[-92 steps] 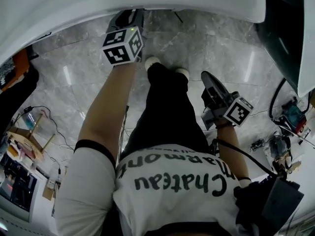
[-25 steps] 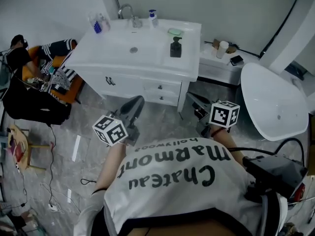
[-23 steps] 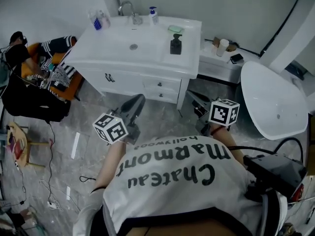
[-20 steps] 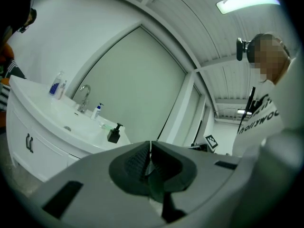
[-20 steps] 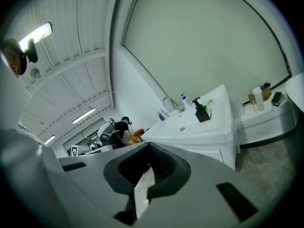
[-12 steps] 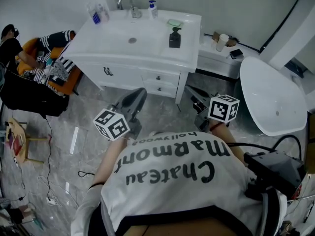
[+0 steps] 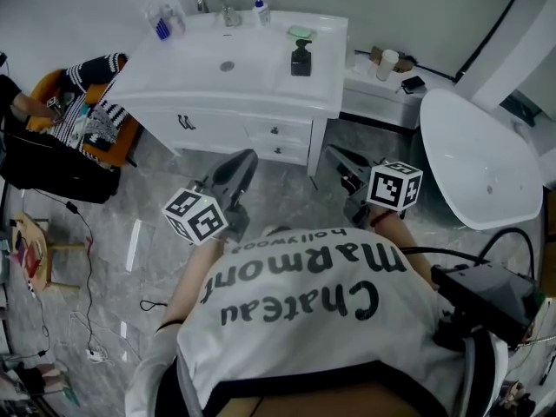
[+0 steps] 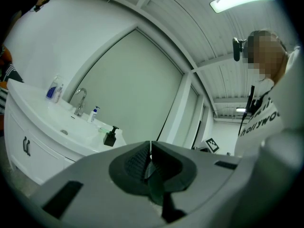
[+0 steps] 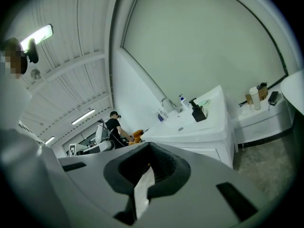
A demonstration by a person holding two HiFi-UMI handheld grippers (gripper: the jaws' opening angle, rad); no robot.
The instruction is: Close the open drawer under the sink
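Drawer (image 7: 278, 130) flush under sink (image 7: 243, 95) rim

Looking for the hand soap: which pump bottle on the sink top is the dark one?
The black pump bottle right of the basin; the white pump bottle stands at the back by the tap.

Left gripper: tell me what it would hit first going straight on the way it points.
Most likely the drawer fronts under the sink. The left gripper aims at them, with only floor between, though height is unclear.
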